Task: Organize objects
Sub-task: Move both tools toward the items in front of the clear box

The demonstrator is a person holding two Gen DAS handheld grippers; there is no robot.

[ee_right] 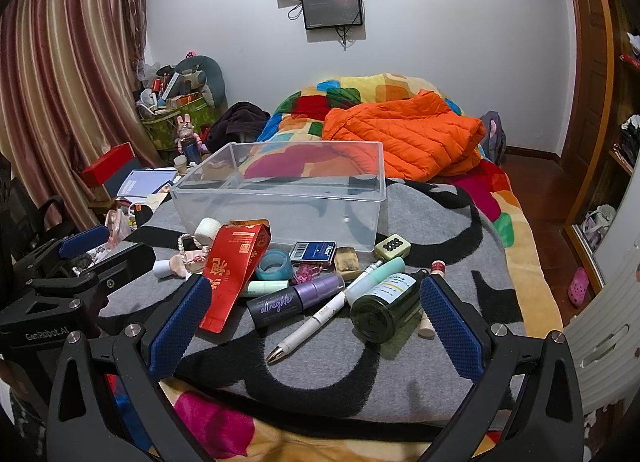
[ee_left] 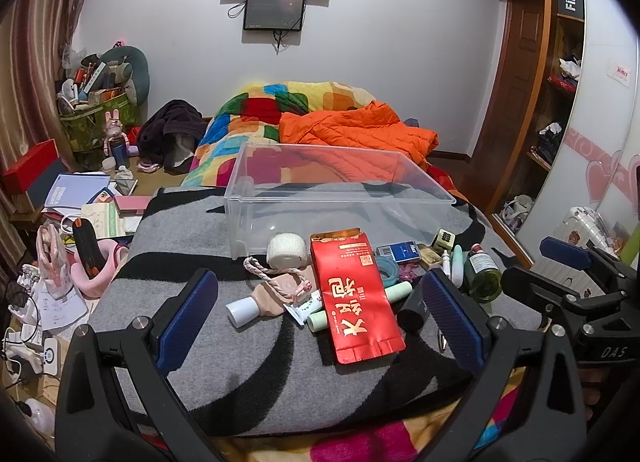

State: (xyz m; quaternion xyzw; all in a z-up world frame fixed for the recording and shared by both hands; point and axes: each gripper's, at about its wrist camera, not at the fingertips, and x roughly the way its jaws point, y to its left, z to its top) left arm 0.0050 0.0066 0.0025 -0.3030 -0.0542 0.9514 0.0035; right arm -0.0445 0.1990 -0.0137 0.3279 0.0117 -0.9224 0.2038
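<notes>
A clear plastic bin (ee_left: 340, 198) (ee_right: 288, 198) stands empty on the grey and black blanket (ee_left: 240, 362). In front of it lies a pile of small items: a red packet (ee_left: 356, 294) (ee_right: 236, 270), a white bandage roll (ee_left: 285, 251), a green glass bottle (ee_right: 388, 310), a purple and black spray bottle (ee_right: 296, 298), a white pen (ee_right: 316, 318) and a blue card box (ee_right: 314, 251). My left gripper (ee_left: 319, 278) hangs open above the red packet. My right gripper (ee_right: 315, 282) hangs open above the pen and the bottles. Neither holds anything.
Behind the bin an orange jacket (ee_right: 404, 134) lies on a colourful quilt (ee_left: 256, 110). Papers, boxes and a full basket (ee_left: 96, 110) clutter the floor on the left. A wardrobe (ee_left: 560, 102) stands on the right.
</notes>
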